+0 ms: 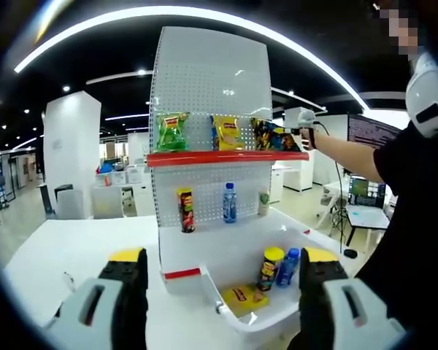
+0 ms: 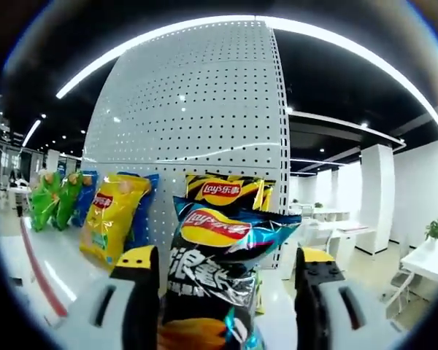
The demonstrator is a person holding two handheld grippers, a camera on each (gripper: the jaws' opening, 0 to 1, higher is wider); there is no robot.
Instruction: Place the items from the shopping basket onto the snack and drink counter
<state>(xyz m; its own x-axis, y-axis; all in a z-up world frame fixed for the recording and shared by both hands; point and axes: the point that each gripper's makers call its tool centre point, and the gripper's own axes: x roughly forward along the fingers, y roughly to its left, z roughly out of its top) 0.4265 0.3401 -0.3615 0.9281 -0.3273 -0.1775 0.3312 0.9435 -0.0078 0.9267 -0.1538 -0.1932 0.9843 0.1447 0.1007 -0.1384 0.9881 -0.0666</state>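
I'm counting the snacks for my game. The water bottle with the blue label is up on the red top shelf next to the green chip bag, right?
Not quite. The left gripper view shows the water bottle on the lower white shelf, between the red can and a small green-labelled cup. The green chip bag is on the red top shelf, as you said.

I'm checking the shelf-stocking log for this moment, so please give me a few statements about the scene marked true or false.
1. The right gripper holds a dark chip bag at the upper shelf. True.
2. The left gripper grips a bottle. False: its jaws stand open, holding nothing.
3. The white basket still holds a yellow-lidded can, a blue bottle and a yellow packet. True.
4. The upper shelf's front edge is blue. False: it is red.
5. A water bottle stands on the lower shelf. True.
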